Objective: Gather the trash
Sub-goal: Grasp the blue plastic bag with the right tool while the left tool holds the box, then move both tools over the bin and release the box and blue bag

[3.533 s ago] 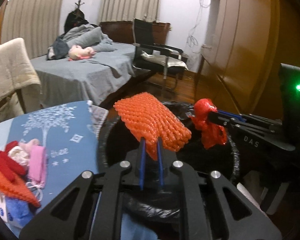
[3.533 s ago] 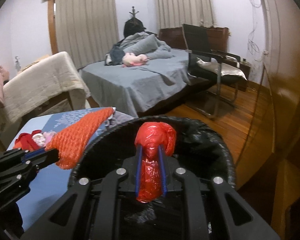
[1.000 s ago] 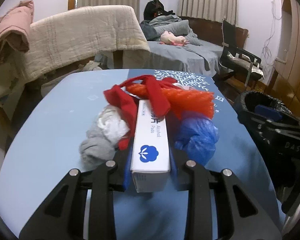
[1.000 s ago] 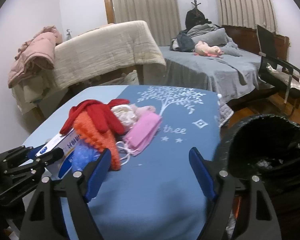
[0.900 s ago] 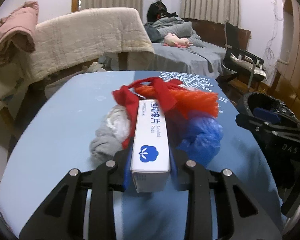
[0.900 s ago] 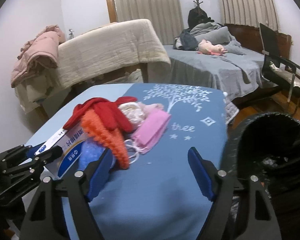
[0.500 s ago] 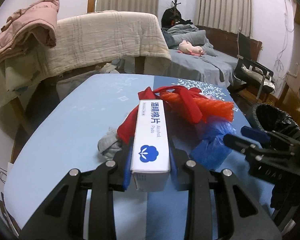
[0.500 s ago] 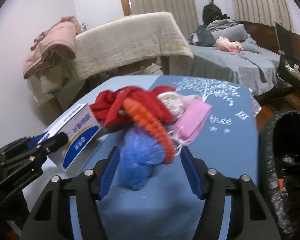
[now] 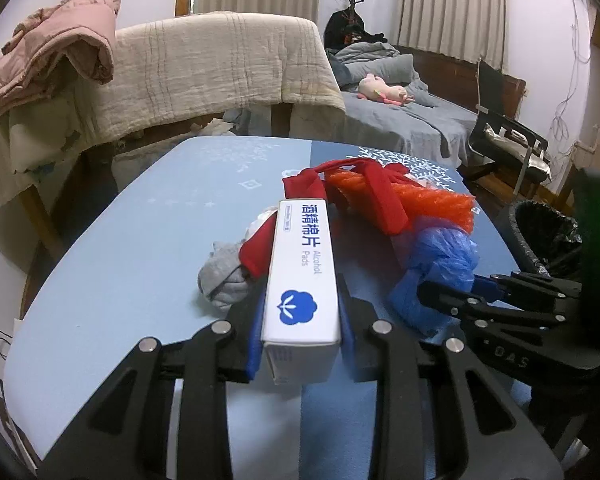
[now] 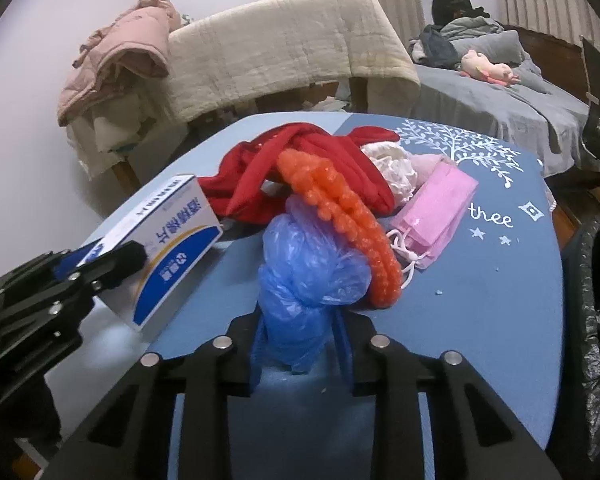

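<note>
A round table (image 9: 132, 248) with a blue cloth carries a small heap of trash. The left claw (image 9: 300, 320) is clamped on a white and blue carton of alcohol pads (image 9: 303, 272), its blue pads pressed to both long sides; the carton's near end hangs over the table, and its underside is hidden. The right claw (image 10: 300, 344) has just been closing, and its fingers now squeeze the near end of a crumpled blue plastic bag (image 10: 308, 272), which lies at the near edge of the heap. How much of the bag sits under the fingers cannot be made out.

Behind the bag, an orange foam net sleeve (image 10: 340, 216) curves across a tangle of red cloth (image 10: 300, 168). A pink face mask (image 10: 436, 216) lies to the right of the heap, with something pale and crumpled (image 10: 392, 168) just beyond it, too bunched to identify. In the left view a grey wad (image 9: 220, 280) shows left of the carton, partly covered by the red cloth.

A black-lined bin (image 10: 596, 280) stands off the table's right edge, cut off by the frame.
</note>
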The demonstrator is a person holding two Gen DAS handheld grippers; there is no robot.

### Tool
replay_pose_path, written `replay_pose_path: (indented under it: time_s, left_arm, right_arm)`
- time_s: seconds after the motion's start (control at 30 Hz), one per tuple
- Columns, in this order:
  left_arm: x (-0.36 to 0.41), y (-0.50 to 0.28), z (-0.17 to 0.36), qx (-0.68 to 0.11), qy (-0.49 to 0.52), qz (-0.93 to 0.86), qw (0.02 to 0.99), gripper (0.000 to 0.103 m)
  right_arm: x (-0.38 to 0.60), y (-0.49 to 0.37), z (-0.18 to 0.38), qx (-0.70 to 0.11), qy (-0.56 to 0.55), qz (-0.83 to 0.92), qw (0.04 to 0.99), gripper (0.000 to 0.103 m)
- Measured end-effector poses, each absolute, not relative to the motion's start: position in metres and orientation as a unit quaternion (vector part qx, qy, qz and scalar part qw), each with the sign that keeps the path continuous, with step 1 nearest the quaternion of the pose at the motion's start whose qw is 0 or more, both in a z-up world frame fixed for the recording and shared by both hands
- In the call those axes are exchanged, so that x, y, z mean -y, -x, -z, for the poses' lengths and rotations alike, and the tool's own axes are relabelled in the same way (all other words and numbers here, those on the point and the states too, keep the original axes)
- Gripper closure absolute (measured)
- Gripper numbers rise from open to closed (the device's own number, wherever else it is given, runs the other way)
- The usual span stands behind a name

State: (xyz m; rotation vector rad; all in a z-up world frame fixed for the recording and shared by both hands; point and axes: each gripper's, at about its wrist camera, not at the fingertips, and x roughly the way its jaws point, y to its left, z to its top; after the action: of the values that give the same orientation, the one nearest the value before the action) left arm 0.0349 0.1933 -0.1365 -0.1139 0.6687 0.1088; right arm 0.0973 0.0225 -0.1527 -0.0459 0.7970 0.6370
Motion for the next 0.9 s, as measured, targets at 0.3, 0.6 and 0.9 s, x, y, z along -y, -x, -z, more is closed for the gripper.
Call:
replay_pose_path:
  time_s: [0.3, 0.6, 0.9]
  left_arm:
    - [-0.179, -0.029, 0.121, -0.316, 0.055, -0.041, 0.946, 0.073]
    - [-0.152, -0.024, 0.094, -0.288, 0.054, -0.019, 0.956, 0.073]
    - [-0.123, -0.026, 0.072, -0.270, 0.046, 0.008, 0.962, 0.073]
  right_arm:
    - [0.012, -0.080, 0.123, -0.363, 0.015, -0.313, 0.877, 0.074]
    - [0.054, -0.077, 0.091, -0.335, -0.006, -0.280, 0.900, 0.074]
    - [0.095, -0.070, 0.072, -0.313, -0.023, -0.255, 0.915, 0.074]
